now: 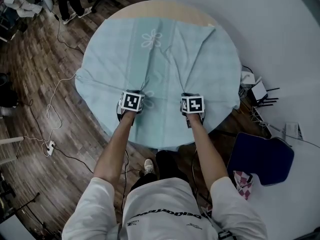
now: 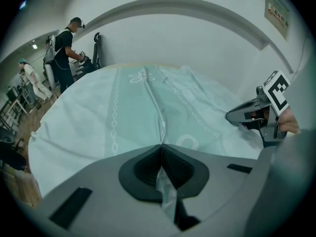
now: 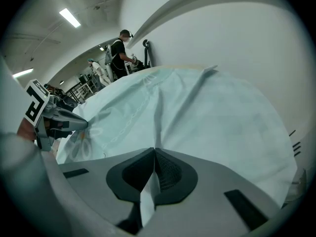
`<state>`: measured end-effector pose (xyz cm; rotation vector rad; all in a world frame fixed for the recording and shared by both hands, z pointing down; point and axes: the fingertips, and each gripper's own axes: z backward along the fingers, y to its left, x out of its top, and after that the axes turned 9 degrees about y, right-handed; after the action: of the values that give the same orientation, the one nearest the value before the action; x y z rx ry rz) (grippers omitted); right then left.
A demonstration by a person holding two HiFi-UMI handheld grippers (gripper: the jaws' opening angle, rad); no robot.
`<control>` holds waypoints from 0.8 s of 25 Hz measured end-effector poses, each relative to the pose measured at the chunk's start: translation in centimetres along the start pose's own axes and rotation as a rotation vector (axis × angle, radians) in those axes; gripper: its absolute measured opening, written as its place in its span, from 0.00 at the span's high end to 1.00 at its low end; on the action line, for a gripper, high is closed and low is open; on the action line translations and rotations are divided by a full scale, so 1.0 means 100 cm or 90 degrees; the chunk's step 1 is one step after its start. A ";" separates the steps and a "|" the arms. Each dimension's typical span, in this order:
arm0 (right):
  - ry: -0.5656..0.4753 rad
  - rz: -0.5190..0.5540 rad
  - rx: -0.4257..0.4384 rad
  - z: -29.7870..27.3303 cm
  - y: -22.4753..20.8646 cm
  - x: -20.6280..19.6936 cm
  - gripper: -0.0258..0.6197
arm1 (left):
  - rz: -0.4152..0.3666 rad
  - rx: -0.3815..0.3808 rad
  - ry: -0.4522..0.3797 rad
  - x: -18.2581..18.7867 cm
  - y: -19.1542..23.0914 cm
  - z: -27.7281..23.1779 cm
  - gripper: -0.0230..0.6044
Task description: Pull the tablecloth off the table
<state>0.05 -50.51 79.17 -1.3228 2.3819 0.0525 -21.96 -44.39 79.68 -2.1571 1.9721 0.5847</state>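
The pale blue tablecloth (image 1: 165,54) covers the round bench (image 1: 165,6), except for a bare wooden strip at the far edge. Close to the near edge, the left claw (image 2: 161,149) is clamped on a pinched fold of the cloth. The right claw (image 3: 154,154), to its right, is clamped on another fold. Creases run from both pinches toward the far side.

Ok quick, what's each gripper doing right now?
Left gripper: closed, pinching a fold of the tablecloth.
Right gripper: closed on another fold of it.
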 end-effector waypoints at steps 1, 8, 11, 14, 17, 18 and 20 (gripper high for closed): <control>-0.002 -0.002 0.001 0.004 0.002 -0.003 0.91 | -0.002 0.004 0.001 -0.002 -0.002 0.009 0.94; -0.023 0.011 0.007 0.042 0.024 -0.022 0.91 | -0.005 0.003 -0.017 -0.028 -0.016 0.055 0.94; -0.037 0.012 0.008 0.057 0.029 -0.033 0.91 | 0.005 0.001 -0.030 -0.038 -0.026 0.070 0.94; -0.064 -0.010 0.023 0.072 0.035 -0.046 0.91 | 0.008 -0.002 -0.051 -0.049 -0.033 0.084 0.94; -0.086 -0.028 0.037 0.085 0.043 -0.059 0.91 | 0.011 -0.006 -0.069 -0.062 -0.039 0.098 0.94; -0.091 -0.028 0.038 0.089 0.046 -0.063 0.91 | 0.012 -0.007 -0.074 -0.067 -0.040 0.103 0.94; -0.102 -0.023 0.036 0.099 0.052 -0.070 0.91 | 0.011 -0.007 -0.085 -0.075 -0.044 0.114 0.94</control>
<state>2.32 -39.76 71.87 -1.2859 2.2097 0.0777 -20.08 -32.75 71.62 -2.0517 1.9246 0.7239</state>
